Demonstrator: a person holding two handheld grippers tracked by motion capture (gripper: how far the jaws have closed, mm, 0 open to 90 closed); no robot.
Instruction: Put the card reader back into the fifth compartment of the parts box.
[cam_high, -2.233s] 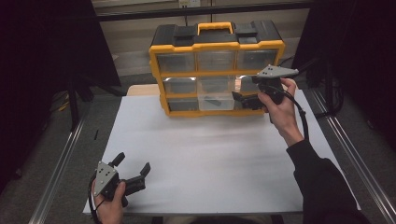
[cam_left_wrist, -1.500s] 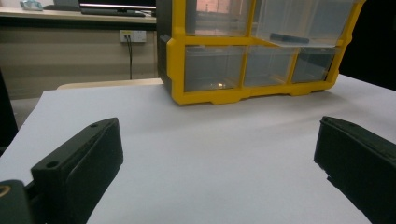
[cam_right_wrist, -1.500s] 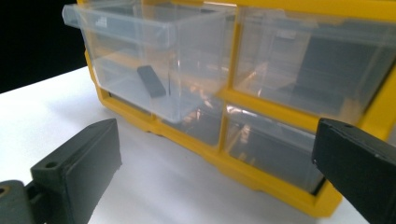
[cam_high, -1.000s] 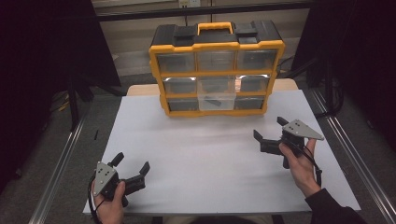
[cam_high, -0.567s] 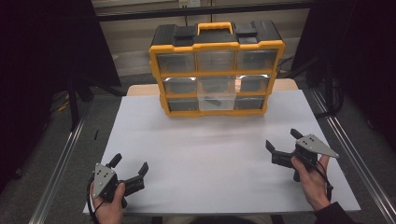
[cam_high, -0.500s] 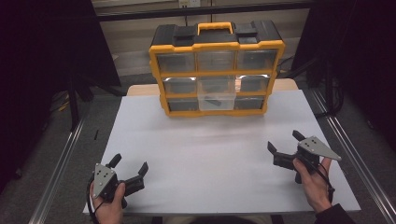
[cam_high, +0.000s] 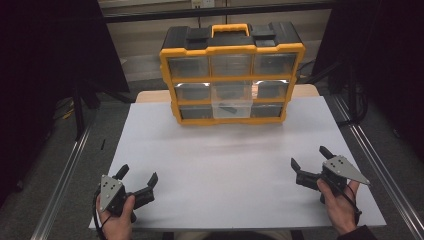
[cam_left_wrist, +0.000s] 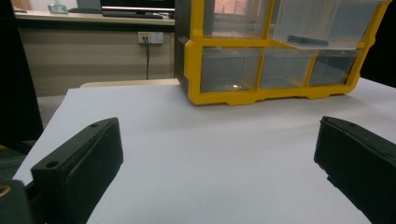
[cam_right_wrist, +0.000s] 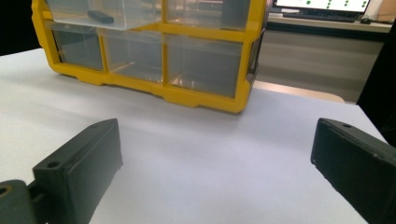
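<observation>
- A yellow-and-black drawer organiser (cam_high: 231, 75) stands at the far edge of the white surface (cam_high: 225, 165), its nine clear drawers in three rows.
- The middle drawer (cam_high: 231, 106) — the one in the centre of the second row — juts forward of its neighbours; a small dark object (cam_high: 229, 108) lies inside, too small to identify.
- The left tool (cam_high: 138, 185) rests low at the near left corner of the surface, jaws spread wide with nothing between them; its own view shows bare white surface between the two black jaws.
- The right tool (cam_high: 310, 164) sits at the near right, also agape and holding nothing, well apart from the organiser.
- From the right gripper view, the protruding drawer (cam_right_wrist: 100, 11) hangs out over the bottom row, the dark object (cam_right_wrist: 100, 17) visible through its clear wall.
- As a judgement: with the drawer pulled out and both tools parked empty near the person, the opening step looks complete — what may remain is taking out the piece inside or pushing the drawer home, neither of which is begun here.
- All other drawers appear flush with the frame.
</observation>
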